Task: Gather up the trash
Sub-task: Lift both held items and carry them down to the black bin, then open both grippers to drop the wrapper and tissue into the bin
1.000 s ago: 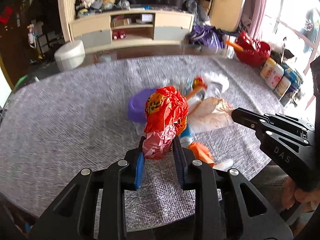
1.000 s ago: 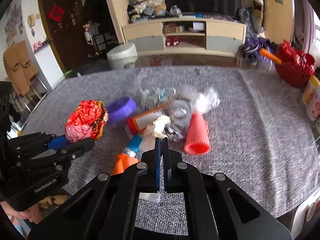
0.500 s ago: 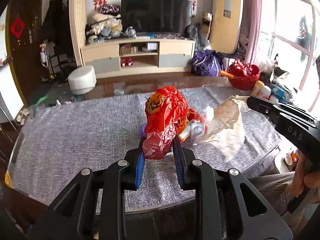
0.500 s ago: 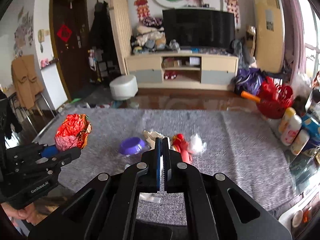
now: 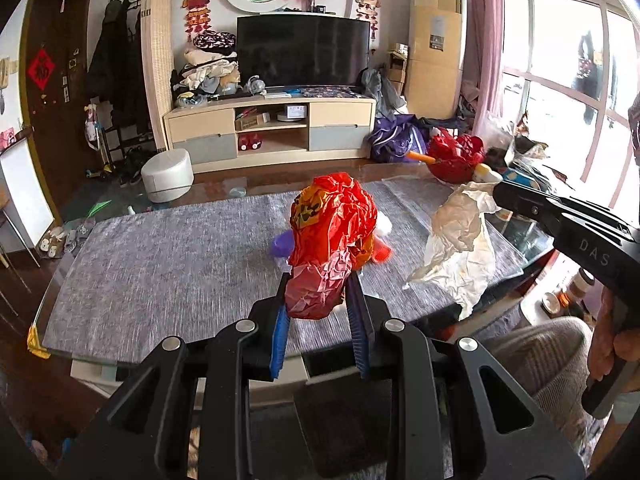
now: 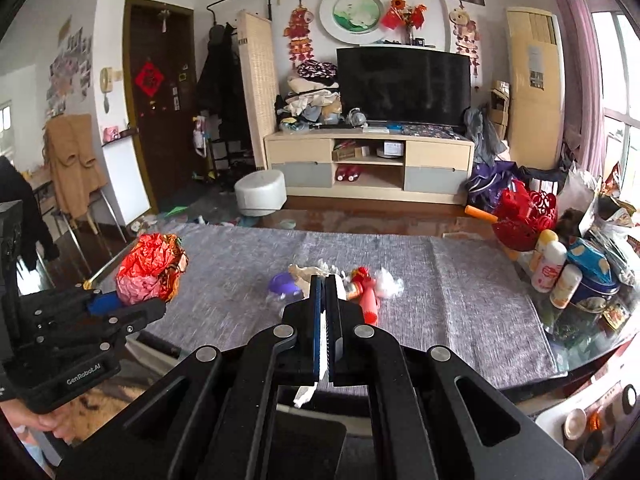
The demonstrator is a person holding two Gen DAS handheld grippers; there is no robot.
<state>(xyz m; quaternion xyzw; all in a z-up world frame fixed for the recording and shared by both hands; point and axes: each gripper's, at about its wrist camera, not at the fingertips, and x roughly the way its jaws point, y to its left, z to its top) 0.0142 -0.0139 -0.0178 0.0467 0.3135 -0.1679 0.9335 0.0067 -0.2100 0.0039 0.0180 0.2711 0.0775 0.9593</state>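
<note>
Left gripper [image 5: 318, 300]: closed on a crumpled red-and-orange plastic wrapper [image 5: 332, 240], which is pinched between the blue pads and held above the near edge of the table; the same bundle is seen from the right wrist camera at the left, clear of the tabletop.
Right gripper [image 6: 325, 292]: jaws pressed together on a crumpled sheet of cream paper [image 5: 460, 248], which is seen from the left wrist camera hanging from the fingertips over the table's right edge; a white scrap of it is seen below the pads in the right wrist view.
Hands: a hand [image 5: 612, 344] is wrapped round the right gripper's handle at the frame's right edge; fingers are glimpsed under the left gripper's body at the lower left of the right wrist view.
Trash left on the table: a small purple bowl [image 6: 283, 283], a red plastic cup [image 6: 368, 304] lying on its side and a clear crumpled wrapper [image 6: 388, 285] are clustered near the middle, slightly blurred.
Table [image 6: 460, 300]: covered by a grey woven cloth over glass; bottles and tins [image 6: 560, 276] and a red basket [image 6: 524, 220] are crowded at its right end.
Background: a television [image 6: 402, 86] is set on a low cabinet [image 6: 368, 164], with a white round stool [image 6: 260, 196] on the floor before it.
</note>
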